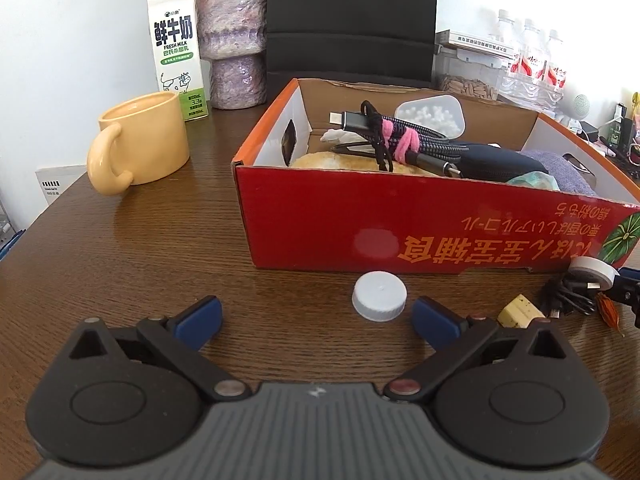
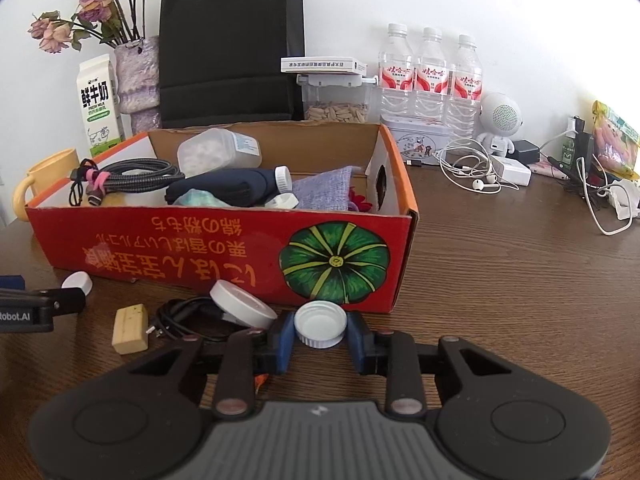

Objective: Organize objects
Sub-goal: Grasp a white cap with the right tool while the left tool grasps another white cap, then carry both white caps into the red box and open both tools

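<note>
Right hand-held gripper (image 2: 320,334) around white cap (image 2: 320,324) — "FRESH MILK" carton (image 1: 176,52) behind

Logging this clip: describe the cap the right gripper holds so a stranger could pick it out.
Start at the red cardboard box. Before its green pumpkin picture, the right gripper clamps a white ribbed cap. It alone faces hollow side up; the other cap lies closed side up, ahead of the open left gripper.

milk carton (image 1: 177,52): "鲜牛奶", "FRESH MILK", "3.3" | left gripper (image 2: 24,314) arm: "Robot.AI" | red box (image 1: 420,232): inverted Japanese print
</note>
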Demonstrator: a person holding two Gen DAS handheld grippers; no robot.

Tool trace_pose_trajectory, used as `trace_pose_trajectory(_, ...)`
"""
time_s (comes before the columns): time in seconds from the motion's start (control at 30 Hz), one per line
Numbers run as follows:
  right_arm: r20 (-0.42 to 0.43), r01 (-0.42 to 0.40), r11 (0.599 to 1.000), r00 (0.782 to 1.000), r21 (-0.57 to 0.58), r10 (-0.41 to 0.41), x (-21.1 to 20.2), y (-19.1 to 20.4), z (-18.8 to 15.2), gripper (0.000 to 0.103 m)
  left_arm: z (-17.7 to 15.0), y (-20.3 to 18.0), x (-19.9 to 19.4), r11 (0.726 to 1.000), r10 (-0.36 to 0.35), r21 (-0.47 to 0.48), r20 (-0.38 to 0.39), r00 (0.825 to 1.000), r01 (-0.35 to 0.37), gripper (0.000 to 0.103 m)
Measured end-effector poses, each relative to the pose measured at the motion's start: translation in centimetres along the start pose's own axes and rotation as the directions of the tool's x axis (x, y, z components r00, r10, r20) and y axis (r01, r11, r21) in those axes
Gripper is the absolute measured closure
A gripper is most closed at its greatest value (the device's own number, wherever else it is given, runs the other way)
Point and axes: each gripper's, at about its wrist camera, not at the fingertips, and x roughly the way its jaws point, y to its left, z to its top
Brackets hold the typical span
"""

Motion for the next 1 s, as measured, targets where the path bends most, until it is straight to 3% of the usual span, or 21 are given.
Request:
trace_pose_trajectory(0.47,0.000,-0.004,1.000,1.000,-0.012,0.004,0.1,0.2,0.0,0.075,0.3,-0.1,0.3,1.000,-0.012,0.010,0.001,1.000,0.012,0.001)
trace_pose_trajectory(0.53,0.000,-0.003,1.000,1.000,-0.013,0.003,0.1,0.2,-0.1,0.075,0.3,-0.2,0.1,1.000,-0.017,0.015,0.017,1.000,0.016,0.014)
trace_pose_trajectory(0.6,0.000,-0.004,1.000,1.000,-0.012,0.004,0.1,0.2,0.0,0.075,0.2,-0.5,-0.4,0.999,-0.032,0.028,0.043,0.999,0.031,0.047)
trace_pose_trajectory(0.63,0.000,-0.005,1.000,1.000,-0.012,0.005,0.1,0.2,0.0,0.075,0.1,-0.6,-0.6,0.999,-0.042,0.036,0.049,0.998,0.041,0.055)
trace_pose_trajectory(0.67,0.000,-0.005,1.000,1.000,-0.012,0.005,0.1,0.2,-0.1,0.075,0.0,-0.8,-0.8,0.998,-0.056,0.040,0.053,0.997,0.054,0.074)
trace_pose_trajectory(1.0,0.020,-0.011,1.000,1.000,0.006,0.011,-0.4,0.0,-0.2,0.076,-0.1,-0.5,-1.6,0.993,-0.115,0.007,0.079,0.990,0.114,0.076)
